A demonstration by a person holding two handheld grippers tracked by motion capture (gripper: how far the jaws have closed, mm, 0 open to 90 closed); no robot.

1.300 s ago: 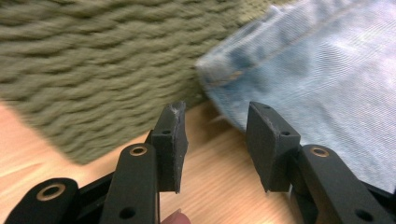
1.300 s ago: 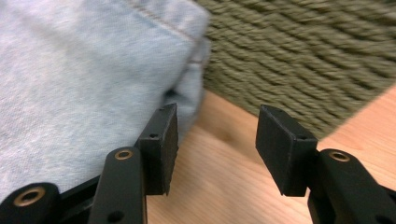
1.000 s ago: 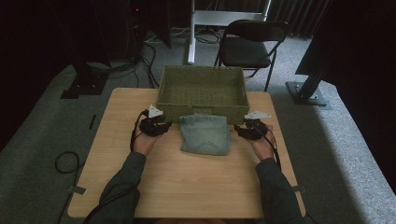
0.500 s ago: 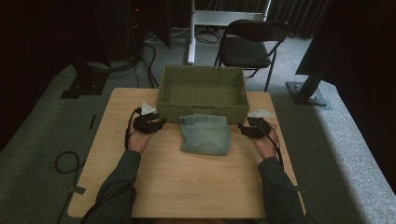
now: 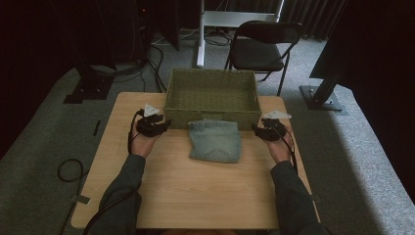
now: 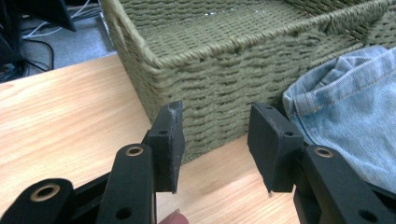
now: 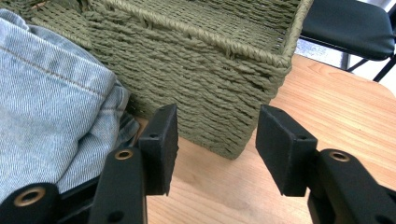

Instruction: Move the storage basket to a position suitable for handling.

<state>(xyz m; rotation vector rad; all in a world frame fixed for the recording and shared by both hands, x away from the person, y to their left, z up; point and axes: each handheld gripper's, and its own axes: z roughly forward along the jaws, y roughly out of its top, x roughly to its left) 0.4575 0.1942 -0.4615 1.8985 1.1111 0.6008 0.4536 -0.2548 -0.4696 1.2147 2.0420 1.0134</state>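
Jeans [image 5: 214, 141]: folded denim, pale blue, lying flat on the worktop [image 5: 195, 196] at its middle, far edge touching or just short of the near wall of the basket [image 5: 211, 93].

Basket: woven, olive green, sitting empty at the far side of the worktop.

Left gripper [image 5: 164, 124]: hovering just left of the jeans, beside the basket's near left corner; its fingers [image 6: 170, 144] are standing apart with nothing between them.

Right gripper [image 5: 255, 129]: hovering just right of the jeans, near the basket's near right corner; its fingers [image 7: 161, 147] are likewise released, having just been closing a little, and are gripping nothing.

Handling, as judged: the denim is looking soft and limp, moderately light, not fragile and not slippery; lifted by one edge it is likely to unfold and sag. The best hold appears to be one gripper on each side edge, pinching through all the folded layers near the thick seamed hem, so that the bundle is staying together while being raised over the basket wall.
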